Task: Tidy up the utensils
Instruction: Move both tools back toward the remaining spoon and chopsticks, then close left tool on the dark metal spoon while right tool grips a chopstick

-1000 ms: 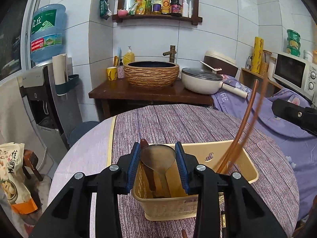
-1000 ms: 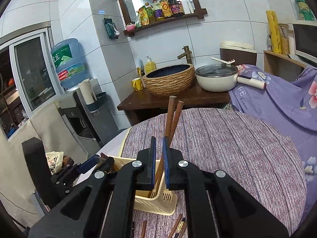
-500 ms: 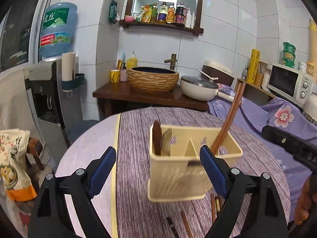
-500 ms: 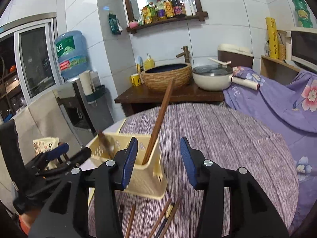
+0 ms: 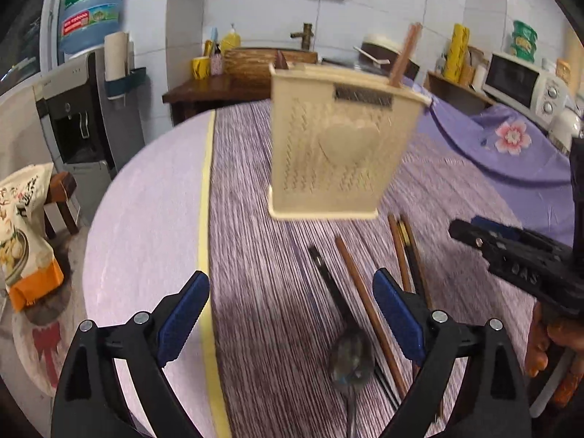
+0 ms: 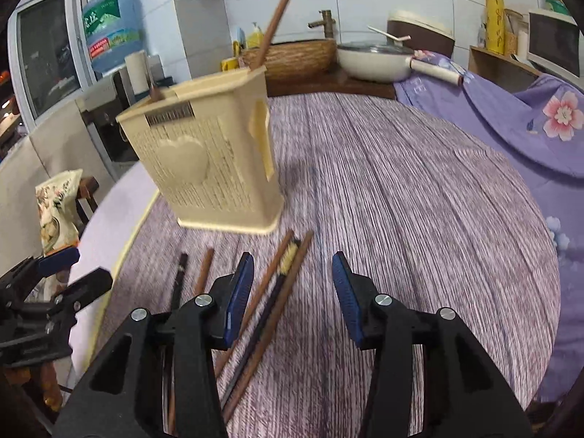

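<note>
Claws gape, both left claw [image 5: 290, 315] and right claw [image 6: 292, 288] grasping nothing. Cream caddy [image 5: 339, 142] stands at twelve o'clock on the tabletop [image 6: 401, 200], chopsticks [image 6: 272, 314] and spoon [image 5: 350, 357] loose at six.

Ahead of the left gripper [image 5: 290, 314], whose fingers stand wide apart, the cream utensil holder [image 5: 335, 146] blocks the way forward. Between its fingers lie a dark spoon [image 5: 350, 359] and a brown chopstick [image 5: 368, 306]. To its left the bare tablecloth [image 5: 146, 211] offers room. The right gripper [image 6: 292, 292] has open cloth ahead and to its right; loose chopsticks [image 6: 277, 292] lie by its left finger.
</note>
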Tool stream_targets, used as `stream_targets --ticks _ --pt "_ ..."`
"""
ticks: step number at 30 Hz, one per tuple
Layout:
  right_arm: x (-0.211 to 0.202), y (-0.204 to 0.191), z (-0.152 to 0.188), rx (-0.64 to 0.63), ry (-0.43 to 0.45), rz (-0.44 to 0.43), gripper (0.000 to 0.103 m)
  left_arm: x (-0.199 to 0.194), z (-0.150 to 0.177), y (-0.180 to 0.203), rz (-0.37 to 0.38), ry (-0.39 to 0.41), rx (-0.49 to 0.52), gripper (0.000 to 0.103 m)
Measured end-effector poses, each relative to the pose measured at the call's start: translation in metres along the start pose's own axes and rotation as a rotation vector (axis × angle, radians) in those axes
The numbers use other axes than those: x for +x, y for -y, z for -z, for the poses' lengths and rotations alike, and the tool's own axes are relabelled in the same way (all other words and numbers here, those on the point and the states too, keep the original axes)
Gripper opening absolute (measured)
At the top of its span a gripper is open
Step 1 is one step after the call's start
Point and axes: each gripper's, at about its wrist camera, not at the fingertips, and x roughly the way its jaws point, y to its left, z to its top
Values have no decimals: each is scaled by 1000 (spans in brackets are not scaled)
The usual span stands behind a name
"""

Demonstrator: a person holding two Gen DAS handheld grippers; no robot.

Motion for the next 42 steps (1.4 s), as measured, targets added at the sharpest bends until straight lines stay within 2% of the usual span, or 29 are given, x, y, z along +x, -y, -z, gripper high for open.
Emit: stream_targets --ticks 4,8,15,19,27,29,40,42 --pt "4 8 17 24 -30 12 45 4 24 16 8 -49 44 87" --pt "4 11 27 23 -46 26 45 11 39 24 18 -80 60 80" --pt "8 16 34 37 -72 27 45 18 44 32 21 -108 53 67" --pt "9 14 37 37 -80 25 45 21 44 36 24 -118 56 64" --pt "15 10 36 28 -97 22 45 27 43 40 24 -132 65 39" --pt "17 9 36 32 -104 16 45 29 43 39 28 -138 61 36" --pt "35 2 29 64 -152 -20 45 23 33 26 40 -106 13 36" --pt "41 0 28 61 -167 -2 41 22 30 23 35 -101 10 36"
